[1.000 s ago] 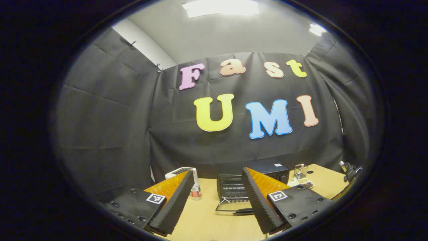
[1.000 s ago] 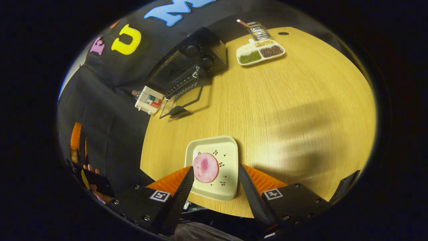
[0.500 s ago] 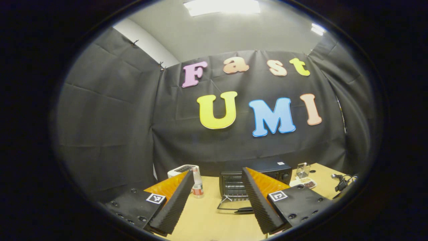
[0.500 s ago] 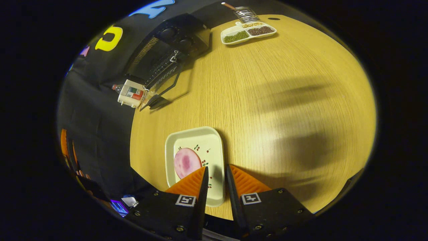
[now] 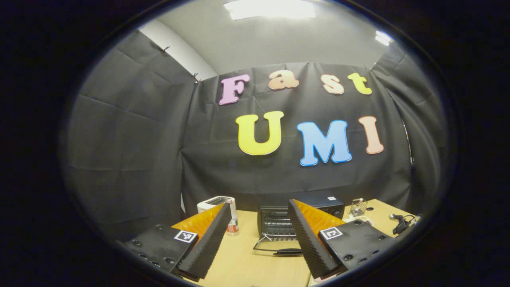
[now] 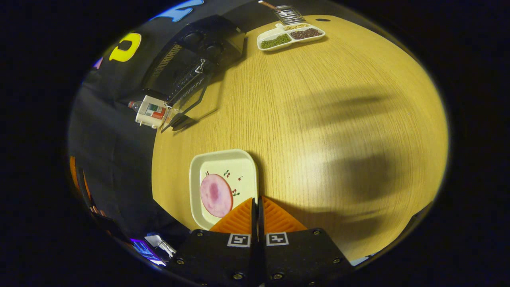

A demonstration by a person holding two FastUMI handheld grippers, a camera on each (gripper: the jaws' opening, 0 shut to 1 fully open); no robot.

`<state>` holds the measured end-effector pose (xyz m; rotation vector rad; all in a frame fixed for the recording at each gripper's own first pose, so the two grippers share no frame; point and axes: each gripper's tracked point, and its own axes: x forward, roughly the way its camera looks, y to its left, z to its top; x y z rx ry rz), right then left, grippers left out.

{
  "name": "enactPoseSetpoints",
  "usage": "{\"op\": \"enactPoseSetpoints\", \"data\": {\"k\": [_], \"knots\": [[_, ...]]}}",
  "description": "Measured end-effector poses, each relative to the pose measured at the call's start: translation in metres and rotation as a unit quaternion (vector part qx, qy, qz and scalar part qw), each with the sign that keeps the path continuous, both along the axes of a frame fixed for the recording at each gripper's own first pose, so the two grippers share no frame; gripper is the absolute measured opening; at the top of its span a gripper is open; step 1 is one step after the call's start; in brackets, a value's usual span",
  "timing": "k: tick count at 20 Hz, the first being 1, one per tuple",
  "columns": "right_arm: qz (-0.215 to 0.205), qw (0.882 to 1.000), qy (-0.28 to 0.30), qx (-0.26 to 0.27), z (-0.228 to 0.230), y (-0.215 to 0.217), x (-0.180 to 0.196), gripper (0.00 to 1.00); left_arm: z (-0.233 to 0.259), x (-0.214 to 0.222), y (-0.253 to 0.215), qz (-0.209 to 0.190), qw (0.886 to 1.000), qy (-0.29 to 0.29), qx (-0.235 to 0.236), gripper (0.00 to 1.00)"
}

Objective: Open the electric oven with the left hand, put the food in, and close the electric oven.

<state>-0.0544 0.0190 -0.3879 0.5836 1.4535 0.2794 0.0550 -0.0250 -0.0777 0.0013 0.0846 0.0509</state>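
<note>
The black electric oven stands at the back of the wooden table, its glass door folded down flat. My left gripper is open and holds nothing, well short of the oven. In the right gripper view the oven is at the upper left, door down. A cream plate with a pink round slice of meat lies near the table's front edge. My right gripper is shut on the plate's right rim, its fingers almost touching.
A white toaster and a small bottle stand left of the oven. A divided snack tray and a wire holder sit to the oven's right. A cable lies at the table's right edge.
My right gripper went from wide open around the plate to shut on its right rim. The left gripper view drifted only slightly and the left gripper stayed open.
</note>
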Motion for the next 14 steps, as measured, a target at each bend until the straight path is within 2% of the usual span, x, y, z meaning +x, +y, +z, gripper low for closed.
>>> {"op": "enactPoseSetpoints", "data": {"k": [5,8,14], "knots": [[-0.026,0.999,0.001,0.024,0.008,-0.002,0.003,0.0,0.002,-0.028,0.005,0.014,1.0,0.009,0.014,0.99],[-0.042,0.998,-0.008,0.041,0.024,0.004,0.006,0.0,0.003,-0.039,0.005,0.021,1.0,0.007,0.007,0.98],[-0.111,0.992,-0.02,0.051,0.056,0.026,0.037,0.0,-0.004,-0.021,0.014,0.013,1.0,0.007,0.003,0.94]]}}
